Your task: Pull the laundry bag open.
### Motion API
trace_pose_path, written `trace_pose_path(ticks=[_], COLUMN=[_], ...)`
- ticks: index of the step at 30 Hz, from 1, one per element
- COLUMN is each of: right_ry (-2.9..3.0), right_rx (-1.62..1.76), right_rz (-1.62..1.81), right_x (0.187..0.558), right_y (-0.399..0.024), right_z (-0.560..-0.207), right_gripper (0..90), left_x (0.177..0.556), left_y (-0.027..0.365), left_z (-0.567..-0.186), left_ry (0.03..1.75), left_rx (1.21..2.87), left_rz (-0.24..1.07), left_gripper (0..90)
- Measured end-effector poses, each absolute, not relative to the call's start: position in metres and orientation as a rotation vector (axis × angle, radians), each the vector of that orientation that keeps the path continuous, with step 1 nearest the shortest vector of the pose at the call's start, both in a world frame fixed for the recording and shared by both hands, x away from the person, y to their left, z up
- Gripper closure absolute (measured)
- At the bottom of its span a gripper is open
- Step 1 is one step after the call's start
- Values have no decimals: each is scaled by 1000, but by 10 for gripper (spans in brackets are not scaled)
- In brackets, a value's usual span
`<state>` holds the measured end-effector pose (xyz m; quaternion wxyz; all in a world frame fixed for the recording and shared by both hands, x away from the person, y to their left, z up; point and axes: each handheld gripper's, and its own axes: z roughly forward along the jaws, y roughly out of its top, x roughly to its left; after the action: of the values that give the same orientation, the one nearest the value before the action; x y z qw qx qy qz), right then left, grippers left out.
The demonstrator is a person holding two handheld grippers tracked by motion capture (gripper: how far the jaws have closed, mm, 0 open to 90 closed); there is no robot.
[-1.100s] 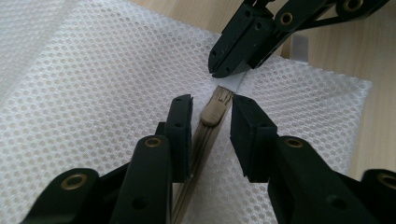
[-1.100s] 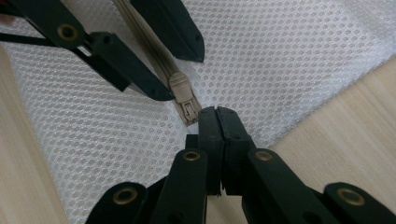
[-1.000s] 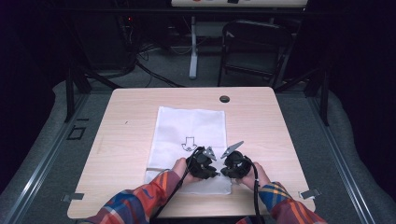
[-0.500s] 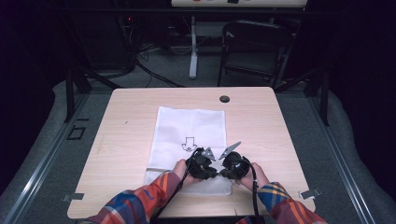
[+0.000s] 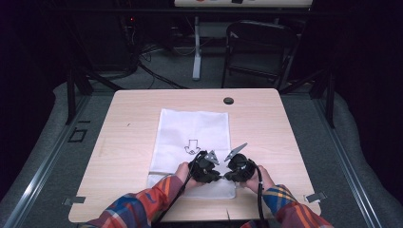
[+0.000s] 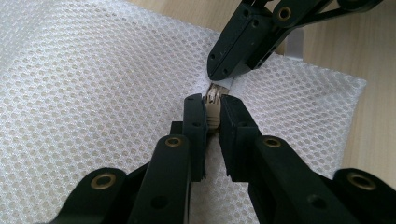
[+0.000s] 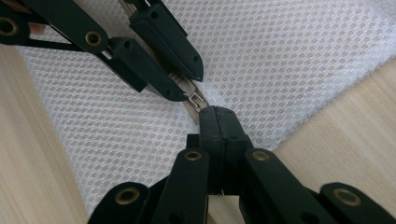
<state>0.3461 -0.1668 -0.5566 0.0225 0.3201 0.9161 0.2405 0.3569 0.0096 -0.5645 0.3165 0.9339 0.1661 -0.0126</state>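
L tool (image 6: 212,109) clamped on zipper slider (image 6: 213,103), R tool (image 7: 218,116) pinched on the pull tab (image 7: 195,100), near edge of mesh bag (image 5: 192,137) flat on worktop (image 5: 128,142). Step looks like unzip start; next needs R to pull along the zip while L holds firm.

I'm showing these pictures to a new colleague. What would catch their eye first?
Probably the white mesh bag lying flat mid-table, an arrow printed on it. At its near edge the left gripper and the right gripper meet tip to tip, both shut on the bag's metal zipper pull. The plaid sleeves at the bottom add colour.
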Motion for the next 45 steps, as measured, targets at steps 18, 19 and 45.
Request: trace_pose_path(ticks=[18,19,45], right_ry=[2835,2836,2831], right_rx=[1006,1005,1030], right_rz=[734,733,672], right_x=[346,346,346], right_y=[-168,-168,-167], right_z=[-556,-556,-554], right_gripper=[900,900,900], left_x=[357,357,356], left_y=[17,17,8], left_z=[-562,-562,-568], left_ry=[443,451,399], left_rx=[2480,2471,2443], left_rz=[-55,-55,-15], left_gripper=[812,811,818])
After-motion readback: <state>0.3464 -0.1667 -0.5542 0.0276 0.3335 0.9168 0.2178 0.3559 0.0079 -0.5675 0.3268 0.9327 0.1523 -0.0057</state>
